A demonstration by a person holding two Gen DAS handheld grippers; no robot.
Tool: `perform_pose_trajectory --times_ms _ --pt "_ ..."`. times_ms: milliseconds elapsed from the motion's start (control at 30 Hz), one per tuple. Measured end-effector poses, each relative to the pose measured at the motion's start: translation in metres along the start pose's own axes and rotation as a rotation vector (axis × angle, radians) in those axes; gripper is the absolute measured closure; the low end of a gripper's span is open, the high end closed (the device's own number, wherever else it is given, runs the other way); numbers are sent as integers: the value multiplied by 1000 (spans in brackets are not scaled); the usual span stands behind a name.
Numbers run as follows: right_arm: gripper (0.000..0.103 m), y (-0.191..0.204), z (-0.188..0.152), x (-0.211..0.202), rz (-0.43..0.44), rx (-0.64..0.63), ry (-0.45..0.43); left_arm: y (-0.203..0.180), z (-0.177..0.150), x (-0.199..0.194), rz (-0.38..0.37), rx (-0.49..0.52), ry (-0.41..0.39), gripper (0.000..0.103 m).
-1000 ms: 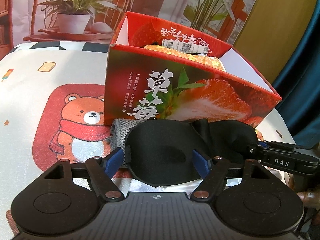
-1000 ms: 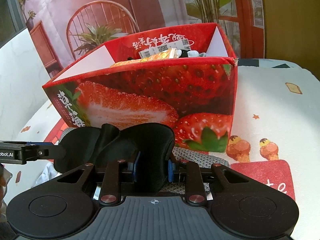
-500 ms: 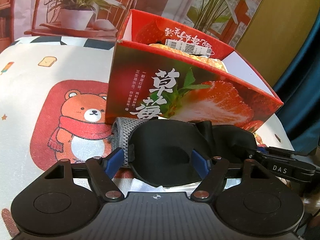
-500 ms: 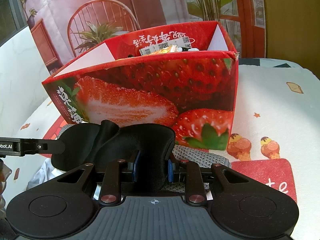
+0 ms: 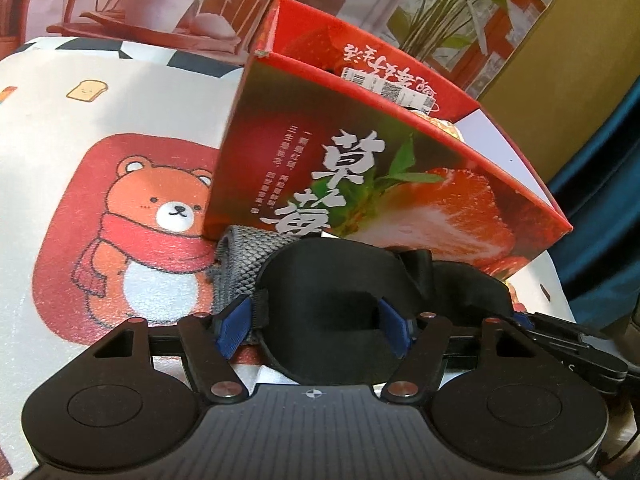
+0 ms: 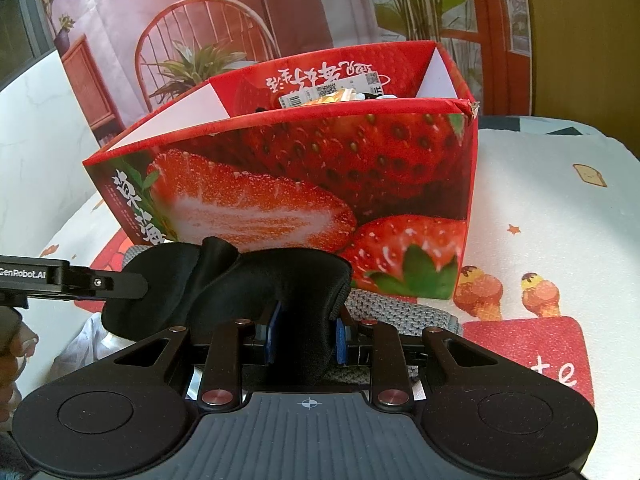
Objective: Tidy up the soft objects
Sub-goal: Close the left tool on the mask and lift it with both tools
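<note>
A black eye mask (image 5: 328, 312) hangs between both grippers, just in front of the strawberry-printed box (image 5: 360, 184). My left gripper (image 5: 316, 320) has one lobe between its blue pads; its jaws are closing and the lobe bows upward under their squeeze. My right gripper (image 6: 306, 332) is shut on the other lobe of the eye mask (image 6: 280, 284). A grey knitted cloth (image 5: 240, 256) lies on the table under the mask, against the box (image 6: 320, 172). The box holds an orange packet with a barcode label (image 6: 320, 98).
The table wears a white cloth with a bear print (image 5: 160, 216) on the left and ice-cream prints (image 6: 500, 292) on the right. Something white and crumpled (image 6: 88, 340) lies under the mask. A backdrop with a chair and plants stands behind the box.
The left gripper's pads have come closer together and the mask lobe between them now buckles. The left view has rolled slightly and drawn nearer the box. The right gripper holds still.
</note>
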State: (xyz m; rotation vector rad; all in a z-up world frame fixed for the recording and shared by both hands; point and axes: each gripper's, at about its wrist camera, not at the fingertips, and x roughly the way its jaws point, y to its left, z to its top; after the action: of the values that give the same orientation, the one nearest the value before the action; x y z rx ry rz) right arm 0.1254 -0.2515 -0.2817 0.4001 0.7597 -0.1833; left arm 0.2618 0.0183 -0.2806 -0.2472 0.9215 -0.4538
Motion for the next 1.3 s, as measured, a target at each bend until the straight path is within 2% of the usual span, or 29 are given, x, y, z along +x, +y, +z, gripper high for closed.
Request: perform_pose_trajectory --times_ms 33,100,133,200,300,400,567,967,1300 --pt "79 0 0 0 -1 1 0 -1 0 -1 0 4 -4 35" --pt "79 0 0 -1 0 3 1 -5 0 -6 11 22 -18 50" --pt "80 0 0 -2 2 10 -2 -7 0 -9 28 37 -28 53" --pt "81 -1 1 -6 12 24 -8 -11 0 -17 46 68 -49 65" --pt "85 -2 4 -14 25 32 -26 -17 -1 -31 53 111 -89 75" --pt "88 -1 8 -25 48 31 -54 -25 -2 -42 59 144 -121 81" --pt "93 10 19 -40 76 -3 -91 -35 0 -54 51 165 -160 86" --pt "93 34 59 -77 131 -90 -198 -53 23 -104 0 171 -309 88" --pt "94 40 94 -96 146 -119 -273 -67 40 -120 -20 180 -374 89"
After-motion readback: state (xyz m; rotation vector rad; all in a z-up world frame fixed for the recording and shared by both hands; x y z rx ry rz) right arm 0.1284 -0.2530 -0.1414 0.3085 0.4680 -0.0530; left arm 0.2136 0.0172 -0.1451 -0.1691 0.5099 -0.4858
